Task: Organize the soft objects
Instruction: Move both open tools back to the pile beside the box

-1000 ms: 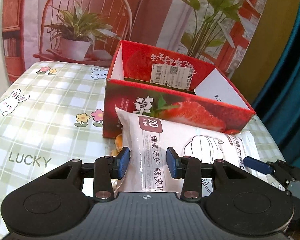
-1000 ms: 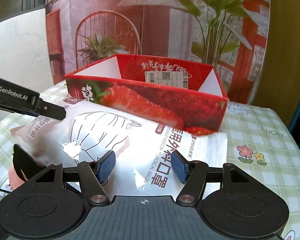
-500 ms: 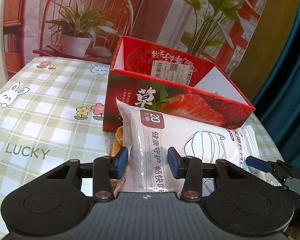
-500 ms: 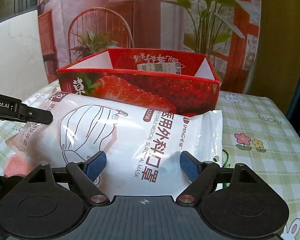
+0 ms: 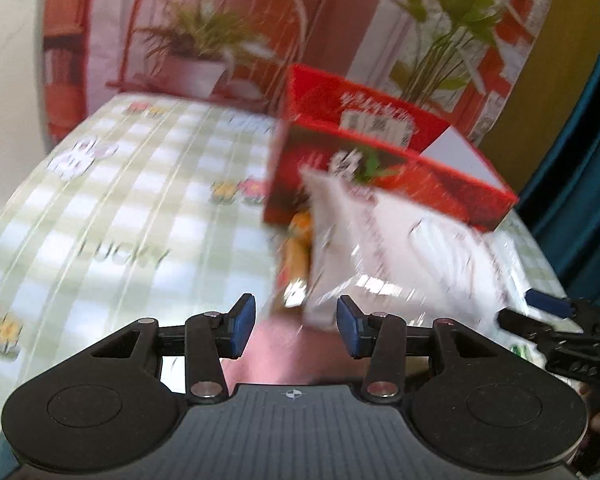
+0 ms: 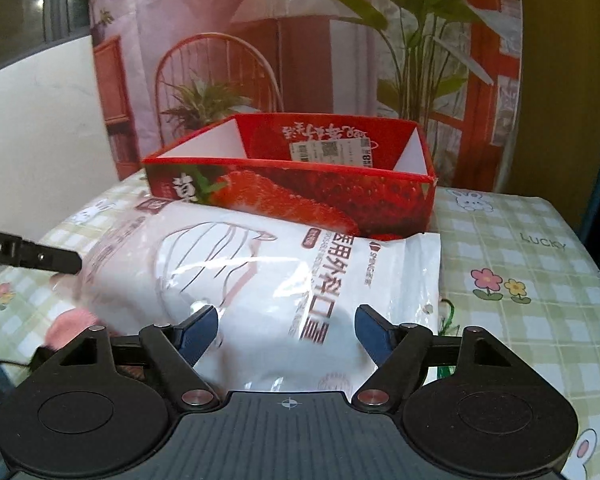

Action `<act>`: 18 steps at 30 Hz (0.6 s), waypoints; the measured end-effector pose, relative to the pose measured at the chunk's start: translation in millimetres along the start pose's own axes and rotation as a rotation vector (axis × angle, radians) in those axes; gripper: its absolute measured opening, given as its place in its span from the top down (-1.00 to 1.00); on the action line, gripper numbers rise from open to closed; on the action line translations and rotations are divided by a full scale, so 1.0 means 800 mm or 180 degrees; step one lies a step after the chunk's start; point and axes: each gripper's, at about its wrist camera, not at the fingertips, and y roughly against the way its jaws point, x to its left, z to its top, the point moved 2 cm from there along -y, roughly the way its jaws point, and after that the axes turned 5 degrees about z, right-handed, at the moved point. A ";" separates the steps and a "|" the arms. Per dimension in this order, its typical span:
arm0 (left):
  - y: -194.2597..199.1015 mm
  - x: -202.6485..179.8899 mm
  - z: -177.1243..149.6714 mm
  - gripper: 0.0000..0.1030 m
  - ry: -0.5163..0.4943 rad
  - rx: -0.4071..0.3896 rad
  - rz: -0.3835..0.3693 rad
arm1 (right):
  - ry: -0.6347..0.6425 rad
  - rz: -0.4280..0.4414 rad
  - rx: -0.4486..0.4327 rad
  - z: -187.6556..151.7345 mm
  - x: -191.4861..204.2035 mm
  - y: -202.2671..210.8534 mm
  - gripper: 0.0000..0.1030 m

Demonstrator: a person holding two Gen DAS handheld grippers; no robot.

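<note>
My box [image 6: 300,196] near the tabletop's [image 6: 520,280] far edge looks empty, so nothing is sorted yet. The mask bag [image 6: 284,280] leans on its front; right tongs [image 6: 286,330] closing around it, left tongs [image 5: 291,322] half-open, empty.

"LUCKY" is printed on the checked cloth [image 6: 542,242] over the counter; the white mask pack [image 6: 284,280] reads "SPING" with Chinese characters; the left claw's arm [image 6: 28,256] shows "bot.AI"
</note>
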 end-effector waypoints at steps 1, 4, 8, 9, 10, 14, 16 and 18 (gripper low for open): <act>0.000 0.005 -0.005 0.09 0.0035 0.0060 0.0009 | 0.0013 0.0020 0.0010 -0.002 0.002 0.005 -0.41; -0.003 0.010 -0.023 0.09 0.0090 0.0252 -0.0045 | 0.0055 0.0069 0.0058 -0.008 0.007 0.021 -0.41; -0.014 0.013 -0.041 0.09 0.0139 0.0529 -0.0158 | 0.0111 0.0101 0.0197 -0.022 0.015 0.034 -0.36; -0.016 0.015 -0.043 0.09 0.0172 0.0565 -0.0190 | 0.0106 0.0107 0.0237 -0.026 0.016 0.036 -0.35; -0.016 0.019 -0.045 0.10 0.0205 0.0576 -0.0216 | 0.0090 0.0116 0.0270 -0.029 0.016 0.037 -0.33; -0.020 0.020 -0.050 0.17 0.0203 0.0605 -0.0293 | -0.0018 0.0137 0.0409 -0.038 0.011 0.035 -0.32; -0.027 0.016 -0.054 0.17 0.0184 0.0677 -0.0284 | -0.0116 0.0157 0.0517 -0.043 0.007 0.028 -0.32; -0.034 0.015 -0.057 0.17 0.0193 0.0744 -0.0280 | -0.0198 0.0174 0.0635 -0.049 0.003 0.020 -0.32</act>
